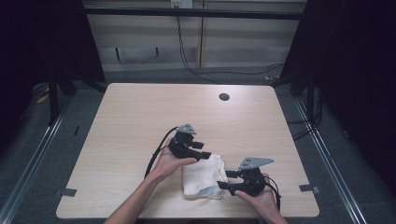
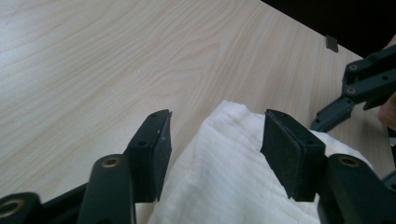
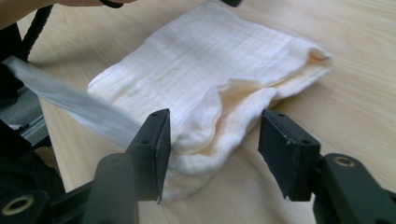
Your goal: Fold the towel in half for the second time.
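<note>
Lying under both tools is the pale wooden table (image 1: 140, 121); the folded white cloth (image 1: 201, 176) is resting between them. Left gripper (image 2: 215, 149) is hovering spread over one corner, right gripper (image 3: 212, 149) is gaping around the opposite edge.

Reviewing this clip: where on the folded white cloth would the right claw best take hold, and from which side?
Probably the layered edge of the white cloth facing the right claw, approached low along the table. There the layers lift and gape slightly, and the open jaws already straddle that edge.
</note>
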Action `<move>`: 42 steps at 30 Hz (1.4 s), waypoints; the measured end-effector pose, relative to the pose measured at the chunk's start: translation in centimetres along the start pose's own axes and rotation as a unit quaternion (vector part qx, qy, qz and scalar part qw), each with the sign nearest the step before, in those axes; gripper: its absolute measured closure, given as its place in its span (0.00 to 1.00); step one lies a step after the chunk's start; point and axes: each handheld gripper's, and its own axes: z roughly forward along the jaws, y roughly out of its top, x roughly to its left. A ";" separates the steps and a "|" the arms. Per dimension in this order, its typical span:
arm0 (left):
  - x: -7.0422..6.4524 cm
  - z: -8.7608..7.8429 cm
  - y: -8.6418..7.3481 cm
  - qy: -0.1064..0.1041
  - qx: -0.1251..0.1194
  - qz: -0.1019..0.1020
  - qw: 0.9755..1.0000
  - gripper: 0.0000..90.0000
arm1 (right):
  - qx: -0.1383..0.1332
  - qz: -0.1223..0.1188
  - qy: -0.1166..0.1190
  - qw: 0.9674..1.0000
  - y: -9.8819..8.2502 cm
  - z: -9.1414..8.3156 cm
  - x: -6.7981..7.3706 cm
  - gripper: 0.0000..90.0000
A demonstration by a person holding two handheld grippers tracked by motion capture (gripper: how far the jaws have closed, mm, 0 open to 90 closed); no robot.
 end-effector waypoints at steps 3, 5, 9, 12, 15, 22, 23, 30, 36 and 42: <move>-0.1 -0.4 0.0 0.002 -0.003 0.002 1.000 0.41 | -0.011 0.006 -0.008 1.000 0.0 -0.7 -0.5 0.47; -0.2 -0.7 0.0 0.000 -0.005 0.002 1.000 0.38 | -0.021 0.010 -0.013 1.000 0.0 -1.1 -0.9 0.47; -0.6 -1.3 -0.3 -0.002 -0.008 0.008 1.000 0.35 | -0.032 0.004 -0.018 0.999 0.3 -1.7 -1.3 0.53; -1.2 -1.8 -0.6 0.001 -0.009 0.017 1.000 0.33 | -0.035 -0.005 -0.024 0.999 0.8 -1.8 -1.4 0.57; -1.7 -2.7 -0.8 0.014 0.003 0.023 1.000 0.31 | -0.046 -0.015 -0.026 0.998 1.4 -2.5 -1.3 0.56; -1.6 -6.2 -1.5 0.046 -0.010 0.018 0.999 0.25 | -0.057 -0.026 -0.034 0.997 2.9 -5.0 -2.3 0.54; -1.5 -6.7 -1.7 0.050 -0.007 0.017 0.999 0.25 | -0.059 -0.024 -0.033 0.997 3.0 -5.2 -2.5 0.54; -0.5 -11.0 -4.0 0.069 -0.004 -0.007 0.998 0.22 | -0.061 -0.013 -0.043 0.997 2.5 -6.4 -3.7 0.50; -0.2 -13.8 -6.0 0.103 -0.021 -0.024 0.994 0.24 | -0.072 0.003 -0.063 0.995 2.0 -7.5 -4.7 0.49; 0.3 -15.6 -8.1 0.138 -0.002 -0.041 0.990 0.28 | -0.086 0.008 -0.084 0.993 1.6 -9.0 -5.0 0.48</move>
